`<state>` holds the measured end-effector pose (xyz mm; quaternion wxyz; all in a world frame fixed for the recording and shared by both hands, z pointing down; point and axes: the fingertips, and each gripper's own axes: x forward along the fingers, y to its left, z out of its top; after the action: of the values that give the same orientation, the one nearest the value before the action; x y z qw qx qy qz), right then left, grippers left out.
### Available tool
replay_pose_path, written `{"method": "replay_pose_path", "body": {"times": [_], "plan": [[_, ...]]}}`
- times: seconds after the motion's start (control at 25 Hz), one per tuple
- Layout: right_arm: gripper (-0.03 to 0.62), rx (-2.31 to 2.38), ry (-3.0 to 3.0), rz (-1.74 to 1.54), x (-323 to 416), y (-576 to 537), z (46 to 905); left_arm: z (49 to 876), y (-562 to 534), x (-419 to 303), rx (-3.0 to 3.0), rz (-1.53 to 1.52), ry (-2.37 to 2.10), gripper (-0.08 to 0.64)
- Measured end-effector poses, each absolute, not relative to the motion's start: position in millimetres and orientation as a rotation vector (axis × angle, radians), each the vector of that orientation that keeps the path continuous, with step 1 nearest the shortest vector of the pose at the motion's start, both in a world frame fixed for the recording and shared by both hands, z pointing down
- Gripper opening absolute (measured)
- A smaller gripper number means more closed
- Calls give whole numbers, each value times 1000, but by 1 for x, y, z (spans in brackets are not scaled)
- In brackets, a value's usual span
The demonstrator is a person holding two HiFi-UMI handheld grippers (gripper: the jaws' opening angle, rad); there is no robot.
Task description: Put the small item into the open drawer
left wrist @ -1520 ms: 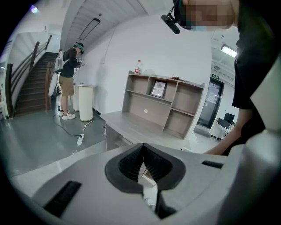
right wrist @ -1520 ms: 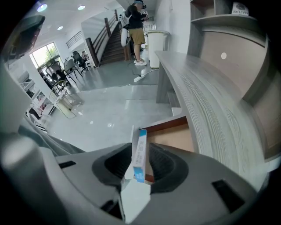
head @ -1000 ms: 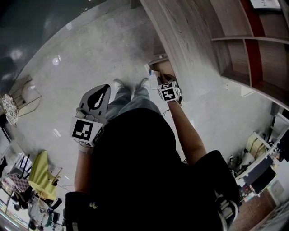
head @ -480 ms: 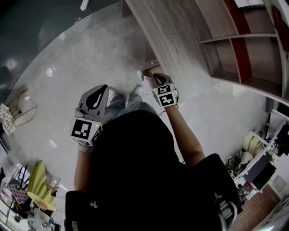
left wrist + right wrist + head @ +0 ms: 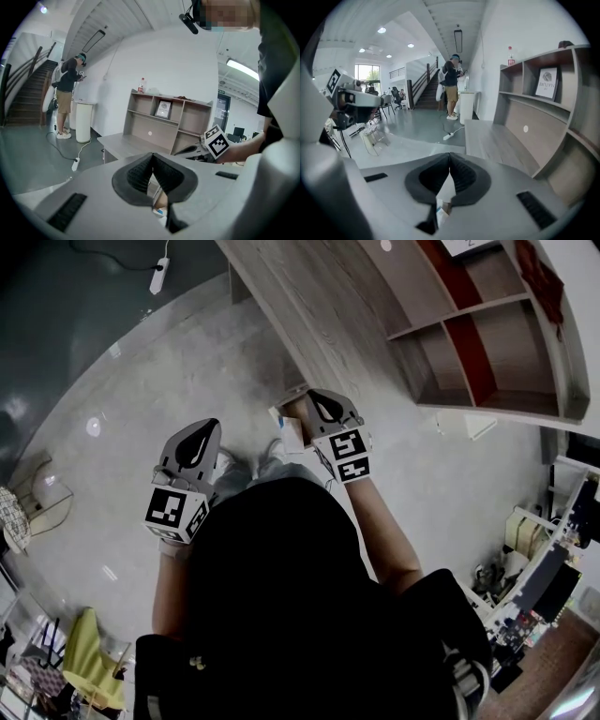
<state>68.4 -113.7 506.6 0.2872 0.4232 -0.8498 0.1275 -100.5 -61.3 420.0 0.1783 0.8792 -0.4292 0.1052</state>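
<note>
In the head view the wooden desk's drawer stands open just ahead of my feet. A small white and blue item shows at its near left edge; whether it lies inside I cannot tell. My right gripper hovers over the drawer, jaws shut with nothing between them. In the right gripper view its pads meet, and a bit of the white and blue item shows below. My left gripper is held to the left over the floor, shut and empty; its pads touch.
The long desk top runs away ahead, with an open shelf unit behind it. A power strip and cable lie on the floor at far left. Another person stands by a white bin.
The right gripper's jaws have come together with nothing in them. The head view has swung, so the desk and drawer sit further left. The left gripper has stayed where it was.
</note>
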Motion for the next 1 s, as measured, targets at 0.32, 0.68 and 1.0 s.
{"method": "replay_pose_path", "body": {"times": [0.32, 0.68, 1.0], "plan": [[12, 1202, -2421, 159, 65, -112, 422, 394, -74, -96, 2559, 224, -1217, 3], [12, 1262, -2537, 7, 67, -97, 358, 365, -80, -90, 2638, 157, -1201, 3], [12, 1324, -2582, -5, 78, -77, 330, 357, -78, -88, 2670, 118, -1175, 3]]}}
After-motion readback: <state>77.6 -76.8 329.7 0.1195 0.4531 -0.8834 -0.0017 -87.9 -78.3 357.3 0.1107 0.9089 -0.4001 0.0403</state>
